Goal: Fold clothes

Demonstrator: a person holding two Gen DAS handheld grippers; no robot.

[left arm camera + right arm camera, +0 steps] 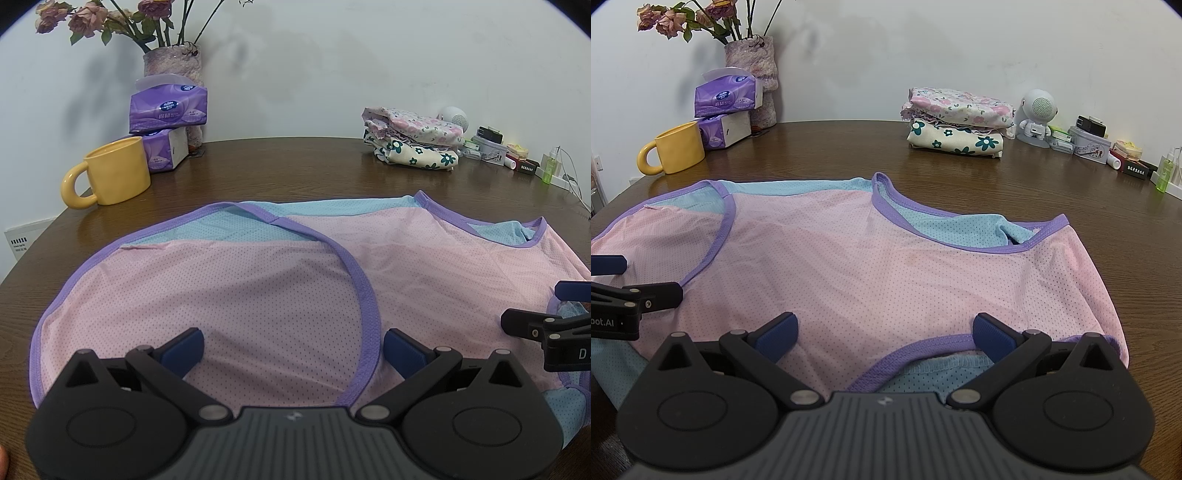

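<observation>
Hovering low over the pink mesh top (258, 295), left tool (293, 350) and right tool (884, 334) both have jaws spread wide, gripping nothing. Top lies flat on the brown desk (831, 147); folded floral clothes (956, 122) stacked at the back.

Black tool (293, 350), blue ribbed pads (184, 350)

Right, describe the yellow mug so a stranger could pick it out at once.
Start at the vase of dried roses against the wall at the table's far left. In front of it sit two stacked purple tissue packs; the yellow mug stands just left of them. It is the only plain yellow thing there, with a thick loop handle.
</observation>
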